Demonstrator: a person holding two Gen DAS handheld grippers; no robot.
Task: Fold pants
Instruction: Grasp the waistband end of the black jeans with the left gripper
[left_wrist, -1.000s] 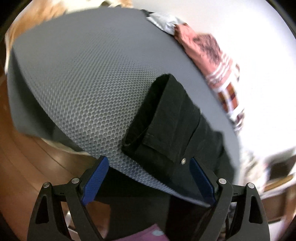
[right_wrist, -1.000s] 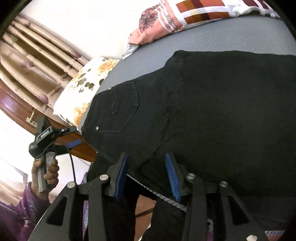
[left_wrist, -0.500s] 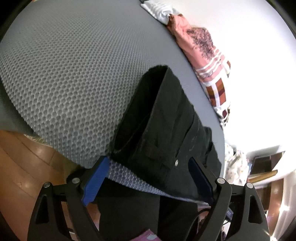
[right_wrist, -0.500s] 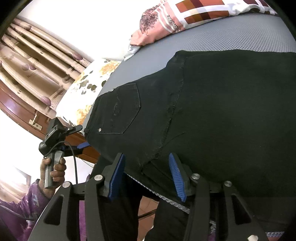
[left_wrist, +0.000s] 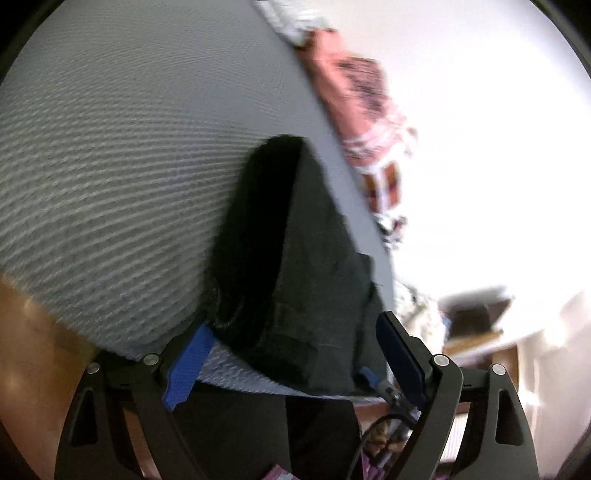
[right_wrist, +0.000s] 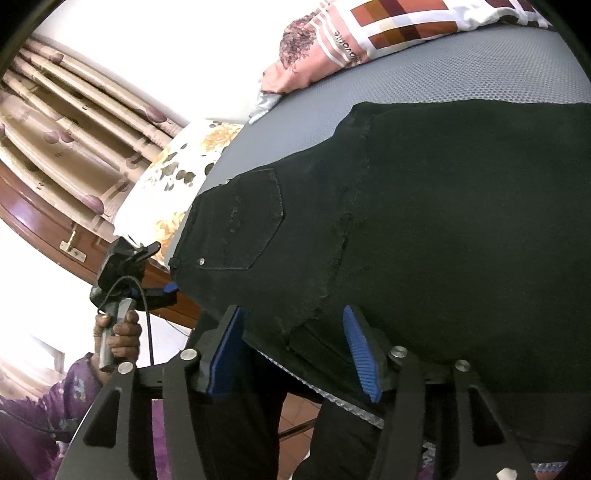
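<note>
Black pants lie spread on a grey mesh mattress, back pocket and waist at the near left edge. In the left wrist view the pants show waist-end on. My left gripper is open, its blue pads on either side of the waistband at the mattress edge, holding nothing. It also shows in the right wrist view at the waist corner. My right gripper is open, straddling the pants' near edge by the crotch seam.
A pink and checked cloth lies at the far side of the mattress, also in the left wrist view. A floral pillow sits at the head end. Curtains and wooden floor lie beyond.
My left gripper has moved closer to the waistband, the view now blurred. My right gripper has opened a little wider and edged in along the pants' edge.
</note>
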